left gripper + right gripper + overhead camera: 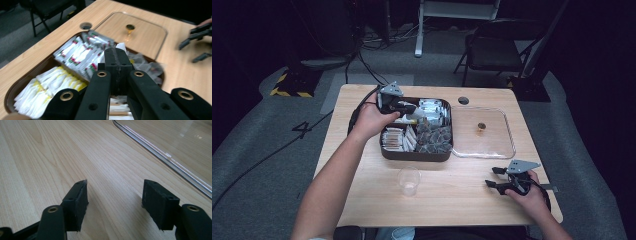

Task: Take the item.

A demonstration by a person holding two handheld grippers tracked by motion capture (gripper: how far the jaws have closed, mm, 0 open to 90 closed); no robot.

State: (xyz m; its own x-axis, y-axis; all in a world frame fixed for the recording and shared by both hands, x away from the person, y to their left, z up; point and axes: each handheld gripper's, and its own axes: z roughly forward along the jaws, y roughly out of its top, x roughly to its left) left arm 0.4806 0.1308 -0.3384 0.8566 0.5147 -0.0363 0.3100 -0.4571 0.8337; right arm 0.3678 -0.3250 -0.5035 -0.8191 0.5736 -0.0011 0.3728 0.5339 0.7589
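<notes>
A dark box (384, 150) at the table's middle holds white packets with yellow marks (47, 87), white packets with red and green marks (82, 53) and dark tea bags (434, 137). My left gripper (414, 112) hovers over the box's far side. Its jaws are pressed together (115, 51), and a white packet corner (122, 46) sticks out at their tip. My right gripper (493, 177) rests on the bare wood at the near right, and its jaws stand wide apart (115, 195) with nothing between them.
A clear lid (504, 145) with a small brown knob (481, 126) lies flat to the right of the box. A clear plastic cup (409, 181) stands in front of the box. The table has a cable hole (463, 100). A chair (494, 50) stands beyond the table.
</notes>
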